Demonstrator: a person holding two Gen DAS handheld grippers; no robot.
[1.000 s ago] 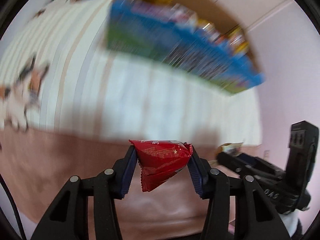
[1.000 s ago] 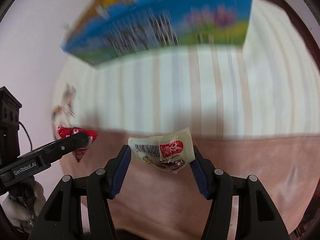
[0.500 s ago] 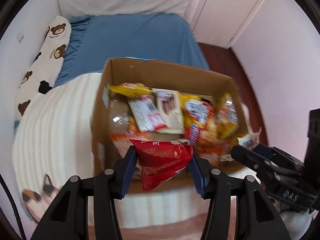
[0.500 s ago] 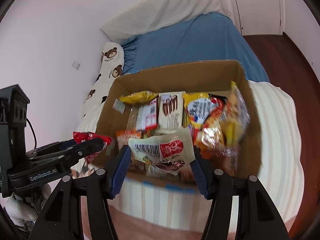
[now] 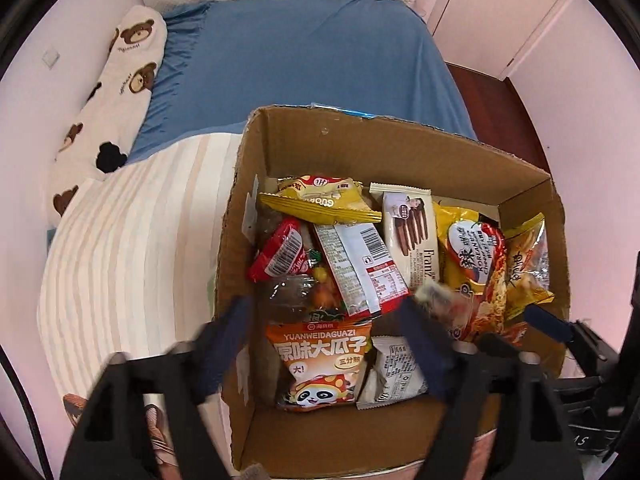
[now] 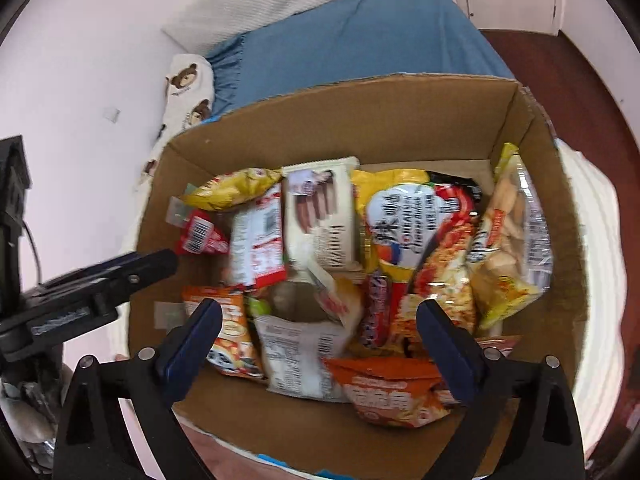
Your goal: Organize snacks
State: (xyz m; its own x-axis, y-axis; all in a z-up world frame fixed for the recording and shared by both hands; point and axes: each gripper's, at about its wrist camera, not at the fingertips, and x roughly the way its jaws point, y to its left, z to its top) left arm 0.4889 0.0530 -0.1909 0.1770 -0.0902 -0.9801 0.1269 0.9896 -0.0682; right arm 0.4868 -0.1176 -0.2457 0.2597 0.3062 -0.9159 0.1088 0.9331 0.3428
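A cardboard box [image 5: 400, 148] full of snack packets sits on the striped bedding; it also shows in the right wrist view [image 6: 360, 120]. My left gripper [image 5: 328, 340] is open and empty over the box's near side. The red packet [image 5: 280, 256] lies in the box at the left, also seen in the right wrist view [image 6: 200, 236]. My right gripper [image 6: 320, 336] is open and empty above the box. The pale packet with a red label [image 6: 332, 296] is blurred between its fingers, over the other snacks.
A blue sheet [image 5: 304, 52] covers the bed behind the box. A bear-print pillow [image 5: 108, 100] lies along the left wall. Striped cream bedding [image 5: 132, 240] is left of the box. A door [image 5: 492, 4] and dark wood floor [image 6: 560, 64] are at the right.
Both grippers have opened and let go of their packets. The red packet now lies in the box at the left; the pale packet is dropping among the snacks. Both grippers came closer to the box.
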